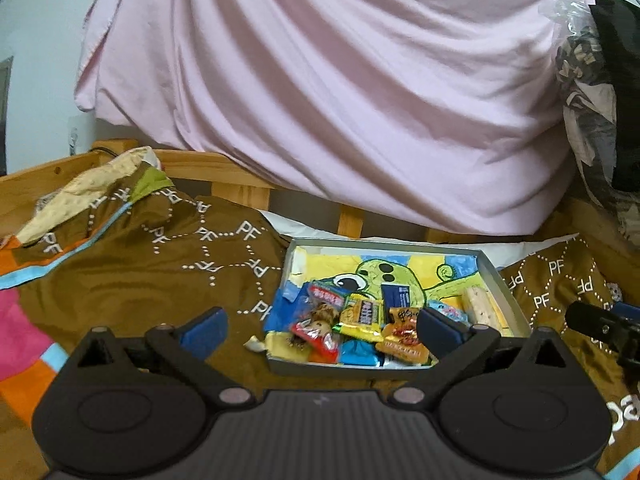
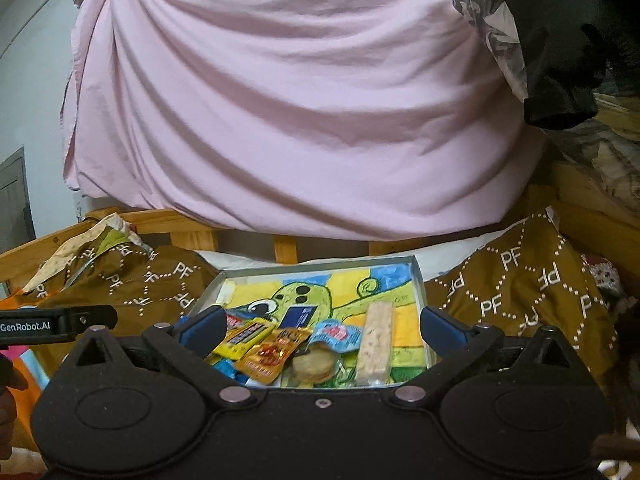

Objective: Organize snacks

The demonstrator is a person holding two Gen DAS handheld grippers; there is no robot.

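A shallow grey box (image 1: 502, 280) with a green cartoon drawing on its bottom lies on a brown bedspread. Several wrapped snacks are heaped at its near end: a red packet (image 1: 316, 330), a yellow packet (image 1: 362, 316), an orange packet (image 1: 402, 336) and a pale bar (image 1: 476, 306). My left gripper (image 1: 320, 330) is open and empty, just short of the box's near edge. My right gripper (image 2: 322, 330) is open and empty over the same box (image 2: 418, 280), with the yellow packet (image 2: 244, 338), orange packet (image 2: 272, 354), a round biscuit (image 2: 314, 364) and the pale bar (image 2: 376, 340) between its fingers.
The brown bedspread (image 1: 152, 280) printed with "PF" covers the bed. A wooden bed rail (image 1: 240, 184) runs behind, with a pink sheet (image 1: 340, 92) hanging over it. The right gripper's body (image 1: 604, 326) shows at the right; the left gripper's body (image 2: 56, 324) shows at the left.
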